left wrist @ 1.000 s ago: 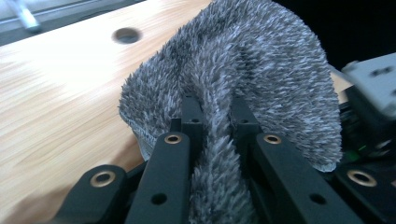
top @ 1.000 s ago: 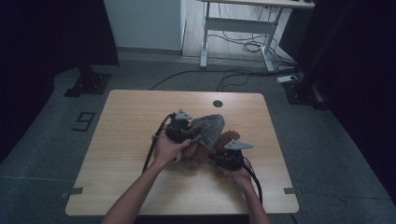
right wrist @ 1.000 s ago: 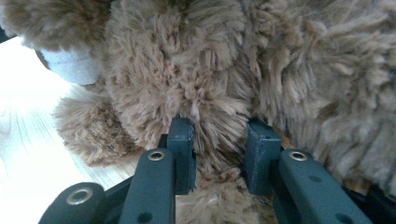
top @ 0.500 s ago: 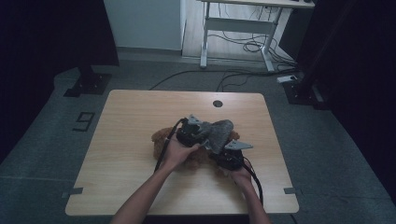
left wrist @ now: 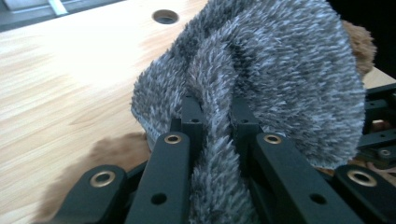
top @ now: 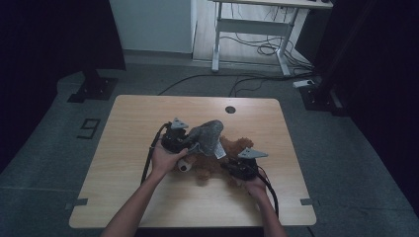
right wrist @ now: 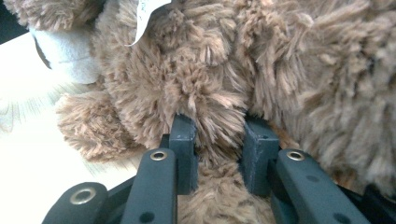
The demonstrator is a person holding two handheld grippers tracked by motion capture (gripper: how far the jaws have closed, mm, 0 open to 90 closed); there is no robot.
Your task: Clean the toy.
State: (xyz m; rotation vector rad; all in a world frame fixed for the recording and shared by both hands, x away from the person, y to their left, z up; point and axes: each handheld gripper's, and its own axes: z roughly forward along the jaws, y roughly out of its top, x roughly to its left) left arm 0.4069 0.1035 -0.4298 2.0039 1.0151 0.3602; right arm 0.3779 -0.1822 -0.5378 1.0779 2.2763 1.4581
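Observation:
A brown teddy bear (top: 238, 148) lies near the middle of the wooden table (top: 138, 118). A grey fuzzy cloth (top: 210, 136) is draped over its upper part. My left gripper (top: 190, 145) is shut on a fold of the grey cloth (left wrist: 280, 84), which bulges up between and beyond the jaws of the left gripper (left wrist: 215, 116). My right gripper (top: 228, 167) comes in from the bear's right, and in its own view the right gripper (right wrist: 217, 135) is shut on a tuft of the teddy bear (right wrist: 210, 70). A white tag (right wrist: 147, 14) hangs on the bear.
A round cable hole (top: 230, 109) sits near the table's far edge. Beyond the table stands a white desk frame (top: 252, 29) with cables on the floor. A figure 9 (top: 88, 129) is marked on the floor at the left.
My left gripper carried the grey cloth to the right over the bear, then drew it back to the left. The right gripper has stayed on the bear.

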